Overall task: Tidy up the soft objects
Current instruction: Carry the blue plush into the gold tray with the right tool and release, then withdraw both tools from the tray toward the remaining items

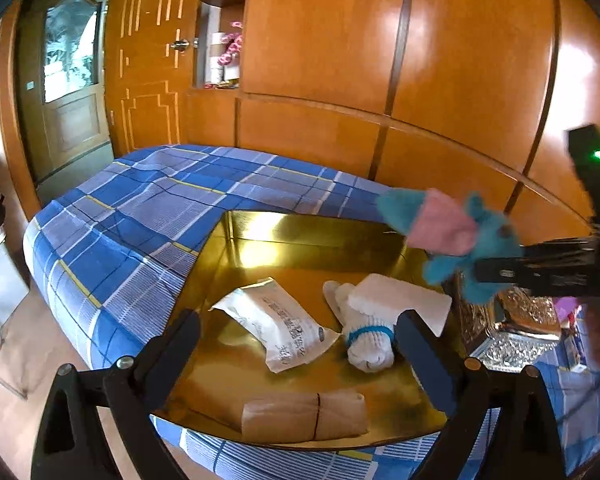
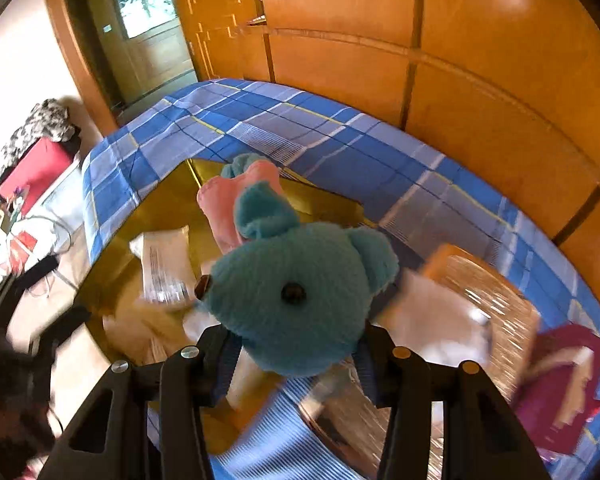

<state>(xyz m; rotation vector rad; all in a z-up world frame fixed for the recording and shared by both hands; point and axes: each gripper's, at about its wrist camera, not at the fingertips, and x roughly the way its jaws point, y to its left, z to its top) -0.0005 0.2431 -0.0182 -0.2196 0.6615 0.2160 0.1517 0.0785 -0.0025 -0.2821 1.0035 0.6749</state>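
bedsheet in blue plaid covers the surface, and on it lies one gold tray. going left to right across the tray in the left wrist view: one white plastic-wrapped packet with printed text lies tilted near the middle; one brown paper-wrapped bundle with a dark band around it lies at the tray's near edge; one rolled pair of white gloves with a blue band sits just right of the packet; one white foam block rests partly on top of the gloves. that makes four soft things in the tray.

the left gripper hangs above the tray's near part, its two black fingers spread wide with nothing between them.

further right, the right gripper reaches in from the right edge, clamped on one blue plush toy with a pink body part. the toy is held in the air over the tray's far right corner, clear of the tray. in the right wrist view the toy's head fills the space between the fingers, which are pressed against its sides at the neck, and two dark eyes show.

just right of the tray stands one ornate gold-and-silver box. wooden wardrobe panels rise behind.
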